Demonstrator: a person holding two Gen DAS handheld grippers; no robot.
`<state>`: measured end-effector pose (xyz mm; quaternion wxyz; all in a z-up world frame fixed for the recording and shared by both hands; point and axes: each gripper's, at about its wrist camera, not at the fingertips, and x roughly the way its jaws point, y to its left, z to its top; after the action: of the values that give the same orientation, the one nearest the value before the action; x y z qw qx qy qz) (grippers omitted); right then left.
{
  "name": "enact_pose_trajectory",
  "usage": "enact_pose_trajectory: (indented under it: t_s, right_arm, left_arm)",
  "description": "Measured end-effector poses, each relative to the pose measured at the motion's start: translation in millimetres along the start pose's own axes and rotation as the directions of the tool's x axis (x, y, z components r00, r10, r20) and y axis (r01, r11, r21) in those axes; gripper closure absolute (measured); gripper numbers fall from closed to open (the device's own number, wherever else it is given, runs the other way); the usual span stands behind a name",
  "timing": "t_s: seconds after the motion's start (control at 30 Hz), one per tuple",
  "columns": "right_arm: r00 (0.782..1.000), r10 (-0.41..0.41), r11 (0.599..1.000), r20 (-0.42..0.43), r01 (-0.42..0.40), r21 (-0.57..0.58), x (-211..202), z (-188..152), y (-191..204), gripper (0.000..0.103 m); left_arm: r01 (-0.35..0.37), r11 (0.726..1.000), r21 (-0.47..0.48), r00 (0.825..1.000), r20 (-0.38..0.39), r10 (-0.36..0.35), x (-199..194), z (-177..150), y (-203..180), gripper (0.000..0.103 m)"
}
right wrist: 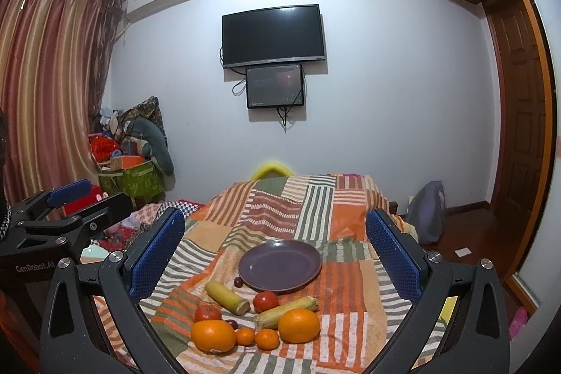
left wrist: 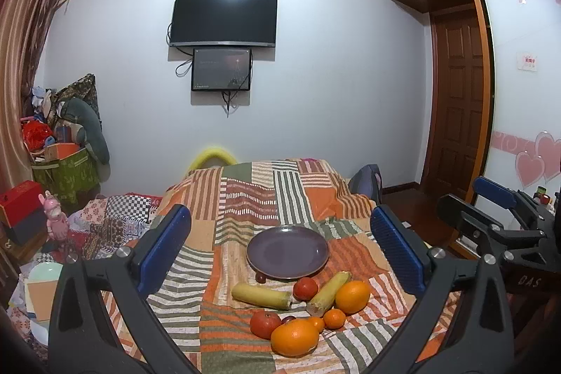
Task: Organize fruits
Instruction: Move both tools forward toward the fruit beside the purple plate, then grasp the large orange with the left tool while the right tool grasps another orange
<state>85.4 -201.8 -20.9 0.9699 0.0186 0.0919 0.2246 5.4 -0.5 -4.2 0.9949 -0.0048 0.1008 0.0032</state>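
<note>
hovering over the near end of the bed, both tongs stand released and hold nothing: the left tongs (left wrist: 280, 247) and the right tongs (right wrist: 275, 251) each frame the fruit pile between wide-spread blue pads, well above it and touching no piece.

judging by how things lie, the task has not really begun. nearest the person lies a large orange (left wrist: 294, 337), with a red apple (left wrist: 264, 323) just beside it to the left and a small dark plum (right wrist: 231, 324) tucked between them. two small tangerines (right wrist: 266, 339) sit side by side next to it, and a second large orange (left wrist: 352, 296) rests to the right. a little farther on, two yellow corn cobs lie tilted toward each other: the left cob (left wrist: 261, 296) and the right cob (left wrist: 329, 291), with a red tomato (left wrist: 305, 289) between them. another small dark plum (right wrist: 238, 281) sits against the near left rim of the purple plate (left wrist: 287, 251).

that plate lies flat on the striped patchwork bedspread (left wrist: 245, 198), just beyond the pile, and nothing is on it. if it is meant to take the fruit, every piece is still left to move; whether the corn belongs there cannot be told.

beyond the bed, a black television (left wrist: 224, 18) hangs on the white wall with a smaller screen (left wrist: 221, 69) beneath it.
</note>
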Motion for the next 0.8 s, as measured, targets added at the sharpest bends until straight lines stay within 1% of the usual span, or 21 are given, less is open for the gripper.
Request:
enact_pose_trajectory:
  t_s: [0.07, 0.13, 0.17, 0.23, 0.3, 0.33, 0.4, 0.47, 0.53, 0.6, 0.67, 0.73, 0.77, 0.8]
  right_arm:
    - [1.0, 0.008, 1.0, -0.016, -0.008, 0.016, 1.5, -1.4, -3.0, 0.0]
    - [0.999, 0.017, 1.0, -0.029, -0.017, 0.023, 3.1, -3.3, -5.4, 0.0]
    - [0.999, 0.019, 1.0, -0.037, -0.018, 0.019, 3.8, -4.3, -6.0, 0.002]
    - [0.998, 0.01, 1.0, -0.057, -0.01, 0.003, 6.5, -7.2, -6.1, 0.009]
    - [0.996, -0.001, 1.0, -0.086, 0.0, -0.015, 10.8, -10.6, -7.1, 0.022]
    - [0.995, 0.0, 1.0, -0.103, -0.001, -0.018, 13.4, -12.7, -9.2, 0.024]
    - [0.99, 0.018, 1.0, -0.139, -0.02, -0.015, 18.5, -17.8, -15.3, 0.03]
    - [0.986, 0.017, 0.999, -0.167, -0.022, -0.024, 22.3, -22.0, -19.3, 0.038]
    - [0.981, 0.007, 0.999, -0.194, -0.016, -0.042, 26.5, -27.2, -22.2, 0.038]
    - [0.971, 0.01, 0.999, -0.24, -0.021, -0.044, 33.2, -33.1, -27.9, 0.038]
    - [0.96, 0.019, 0.999, -0.28, -0.031, -0.038, 38.1, -39.6, -32.3, 0.038]
    - [0.949, 0.013, 0.999, -0.315, -0.027, -0.039, 43.2, -46.3, -35.1, 0.038]
    - [0.942, 0.011, 0.999, -0.336, -0.025, -0.038, 46.2, -50.6, -37.1, 0.038]
    - [0.935, 0.012, 0.999, -0.354, -0.026, -0.035, 49.1, -54.0, -39.0, 0.038]
  left_arm:
    - [-0.001, 1.0, 0.007, 1.0, -0.007, 0.001, 1.6, -1.2, -1.7, 0.002]
    - [0.0, 1.0, 0.017, 1.0, -0.024, 0.001, 5.2, -2.6, -3.2, 0.014]
    - [0.005, 1.0, 0.005, 1.0, -0.03, -0.005, 7.0, -4.1, -3.4, 0.016]
    - [0.018, 1.0, 0.003, 0.998, -0.059, -0.017, 13.5, -6.9, -3.7, 0.02]
    - [0.026, 1.0, 0.006, 0.996, -0.083, -0.026, 18.8, -9.5, -3.0, 0.025]
    - [0.031, 0.999, 0.008, 0.995, -0.098, -0.03, 22.2, -11.3, -2.5, 0.026]
    - [0.045, 0.999, -0.015, 0.994, -0.096, -0.046, 28.9, -16.6, -1.5, 0.026]
    - [0.055, 0.998, -0.02, 0.988, -0.146, -0.058, 37.8, -23.8, 0.3, 0.026]
    - [0.055, 0.998, 0.006, 0.976, -0.211, -0.053, 46.7, -29.2, 0.7, 0.026]
    - [0.061, 0.998, 0.018, 0.968, -0.246, -0.055, 57.3, -37.3, 0.9, 0.026]
    - [0.068, 0.998, 0.006, 0.953, -0.298, -0.063, 68.1, -48.8, -0.1, 0.026]
    - [0.072, 0.997, -0.001, 0.93, -0.36, -0.068, 78.7, -61.2, -0.8, 0.026]
    - [0.08, 0.996, -0.03, 0.913, -0.398, -0.086, 81.9, -66.5, -0.5, 0.026]
    - [0.085, 0.996, -0.038, 0.898, -0.43, -0.093, 88.6, -74.1, -0.4, 0.026]
